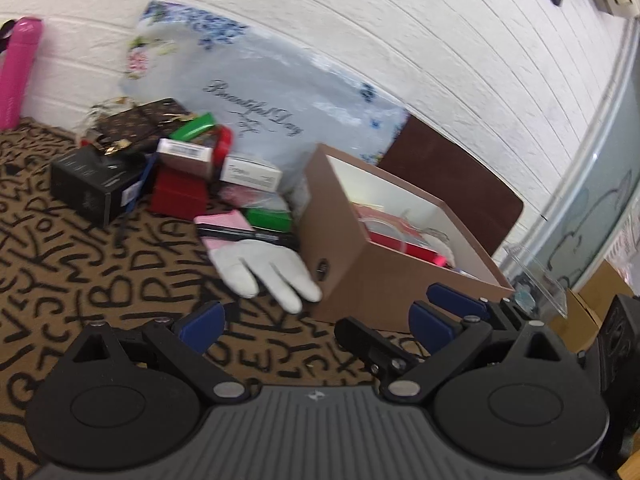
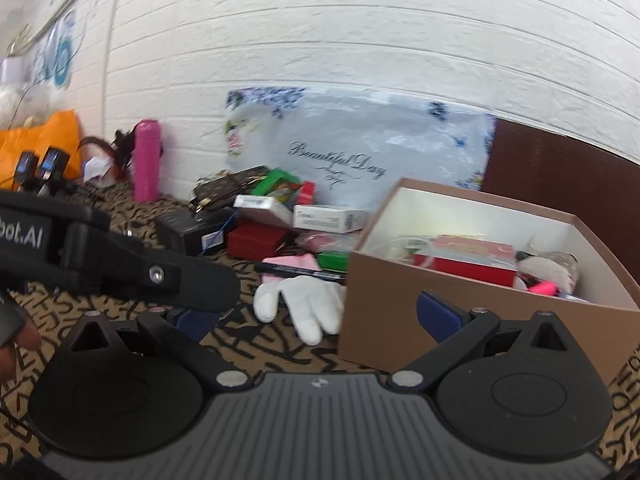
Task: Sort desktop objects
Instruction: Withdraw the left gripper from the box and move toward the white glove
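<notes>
**Q:** What was nearest you?

**A:** My left tongs hung spread wide and empty, low over the counter, which was covered in a tan cloth with black letters. My right tongs were also parted and held nothing, and sat just in front of the cardboard box.

**Q:** And beyond them?

**A:** A white glove lay flat, fingers toward me, its edge touching the box's near corner. Behind it sat a black pen across a pink pad, then a heap of small cartons: a red box, a black box, and green and white packs. The cardboard box, already partly filled, stood to the right. Farthest back, a floral plastic bag and a pink bottle leaned on the white brick wall.

**Q:** How would you take the glove well?

**A:** I judged it best to come down over the palm, pinch the limp fabric, and lift clear of the box wall before dropping it inside.
</notes>
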### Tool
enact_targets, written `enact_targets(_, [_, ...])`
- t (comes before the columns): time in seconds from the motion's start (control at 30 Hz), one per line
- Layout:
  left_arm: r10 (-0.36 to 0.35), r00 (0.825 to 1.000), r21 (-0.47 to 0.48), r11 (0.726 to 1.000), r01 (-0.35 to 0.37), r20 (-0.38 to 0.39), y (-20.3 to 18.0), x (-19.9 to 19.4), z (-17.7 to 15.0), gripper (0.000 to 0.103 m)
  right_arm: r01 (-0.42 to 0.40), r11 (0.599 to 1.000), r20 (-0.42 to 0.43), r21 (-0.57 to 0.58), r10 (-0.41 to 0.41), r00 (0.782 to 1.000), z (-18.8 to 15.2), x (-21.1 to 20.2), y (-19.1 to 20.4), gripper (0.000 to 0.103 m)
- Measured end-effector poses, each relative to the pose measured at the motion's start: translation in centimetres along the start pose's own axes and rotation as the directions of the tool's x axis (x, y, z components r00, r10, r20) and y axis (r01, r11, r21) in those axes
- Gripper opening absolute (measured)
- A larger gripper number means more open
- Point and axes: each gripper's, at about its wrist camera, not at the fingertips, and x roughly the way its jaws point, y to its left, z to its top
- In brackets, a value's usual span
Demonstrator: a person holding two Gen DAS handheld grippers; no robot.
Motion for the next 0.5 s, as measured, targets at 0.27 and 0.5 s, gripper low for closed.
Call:
enact_targets(0.27, [0.063,0.998,-0.083,0.995,-0.062,0.014,4.2,-0.3,0.5,0.101,-0.089,0.994,-0.038,-0.061,0.087,0.995,0.4,2.8,3.8,0.101])
enact_targets(0.5, [0.095,0.995,-0.088,0.992,-0.094,0.009,6.8,0.6,1.0,0.101,-0.098,0.989,-0.069,-0.11,0.091,0.993,0.5,5.7,5.7,0.101])
